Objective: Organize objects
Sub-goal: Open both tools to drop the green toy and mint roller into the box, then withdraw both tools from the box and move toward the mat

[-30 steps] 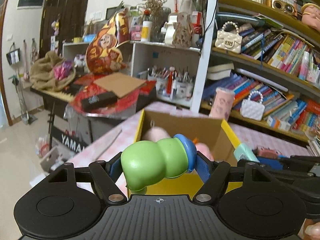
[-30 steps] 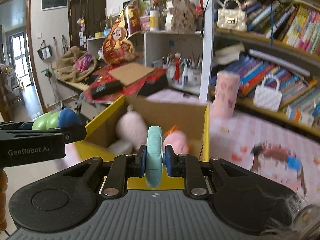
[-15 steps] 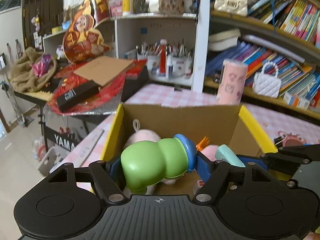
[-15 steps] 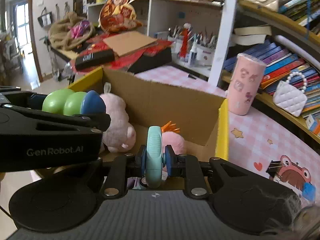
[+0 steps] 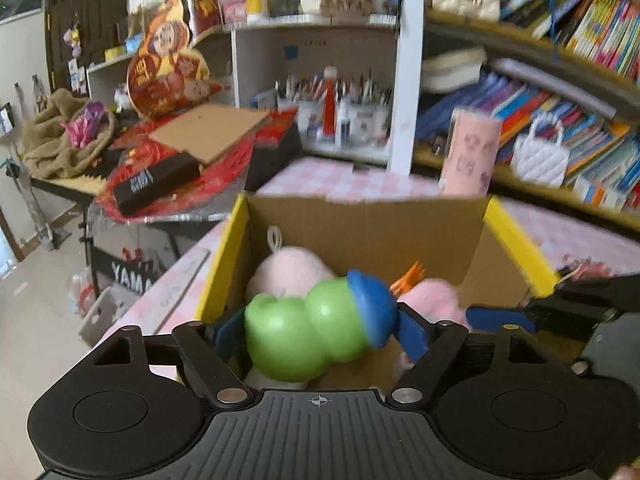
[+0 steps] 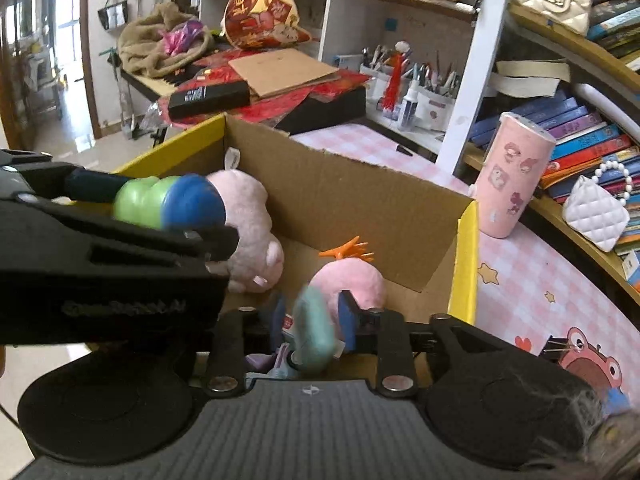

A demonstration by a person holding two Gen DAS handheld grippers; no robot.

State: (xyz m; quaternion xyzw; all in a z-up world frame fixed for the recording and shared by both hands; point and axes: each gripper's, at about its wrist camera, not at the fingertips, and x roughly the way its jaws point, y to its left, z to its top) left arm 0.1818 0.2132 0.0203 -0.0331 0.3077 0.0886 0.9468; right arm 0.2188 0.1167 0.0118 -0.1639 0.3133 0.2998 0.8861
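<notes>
An open cardboard box [image 5: 516, 240] with yellow flaps stands on the pink checked table; it also shows in the right wrist view [image 6: 360, 200]. Two pink plush toys [image 6: 248, 232] [image 6: 348, 280] lie inside. My left gripper [image 5: 316, 332] is over the box, its jaws spread wider than the green and blue toy [image 5: 308, 332], which is tilted and blurred between them. My right gripper [image 6: 312, 320] is over the box too, jaws apart, with the teal flat object [image 6: 316, 336] tilted and blurred between them.
A pink printed cup [image 6: 512, 176] stands just beyond the box on the table [image 6: 540, 280]. Bookshelves [image 5: 560, 80] and a pen holder shelf [image 5: 340, 112] stand behind. A cluttered side table with a black case [image 5: 156, 180] is to the left.
Both grippers moved forward over the box and their jaws opened. The green toy and the teal object, firmly held before, now sit tilted and loose between the jaws.
</notes>
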